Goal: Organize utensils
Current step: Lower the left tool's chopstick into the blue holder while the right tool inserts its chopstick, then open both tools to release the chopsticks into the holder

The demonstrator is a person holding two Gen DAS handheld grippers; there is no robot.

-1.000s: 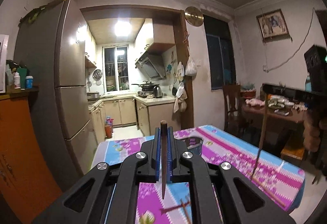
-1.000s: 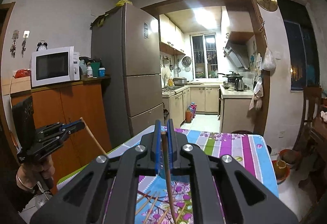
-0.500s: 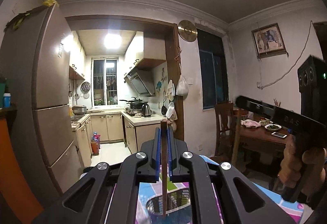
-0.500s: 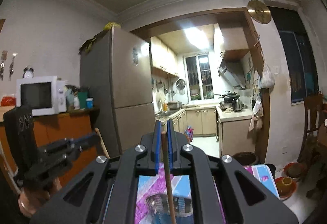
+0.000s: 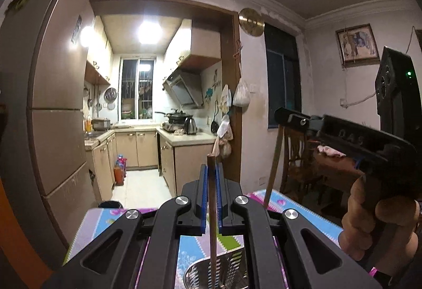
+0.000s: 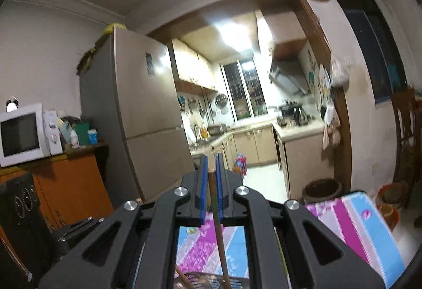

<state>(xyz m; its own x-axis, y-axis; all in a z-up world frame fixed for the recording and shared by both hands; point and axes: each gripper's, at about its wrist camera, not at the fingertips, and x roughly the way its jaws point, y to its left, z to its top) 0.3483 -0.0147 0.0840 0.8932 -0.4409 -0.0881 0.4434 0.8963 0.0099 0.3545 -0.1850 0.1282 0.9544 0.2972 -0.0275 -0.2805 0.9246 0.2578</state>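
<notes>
Left wrist view: my left gripper [image 5: 211, 199] is clenched on a dark chopstick [image 5: 211, 212], which stands upright between the blue pads with its lower end reaching into a perforated metal holder [image 5: 200, 271] on the worktop [image 5: 298, 212], covered by a pink, blue and green flowered cloth. To the right, my right hand [image 5: 379, 225] grips the handle of the right gripper [image 5: 283, 114], from whose tip a second chopstick [image 5: 273, 167] hangs slanting down toward the worktop, above and beside the holder.

Right wrist view, blurred: the right gripper [image 6: 211, 183] shows its blue pads parted slightly wider than the second chopstick [image 6: 217, 223] that runs between them; I cannot tell whether they actually press it. The stick's lower end reaches the dark mesh rim of the holder [image 6: 211, 282], where another stick [image 6: 182, 274] leans. Beyond lie the fridge [image 6: 137, 114], the microwave [image 6: 21, 134] on an orange cabinet [image 6: 71, 183], and the lit kitchen.
</notes>
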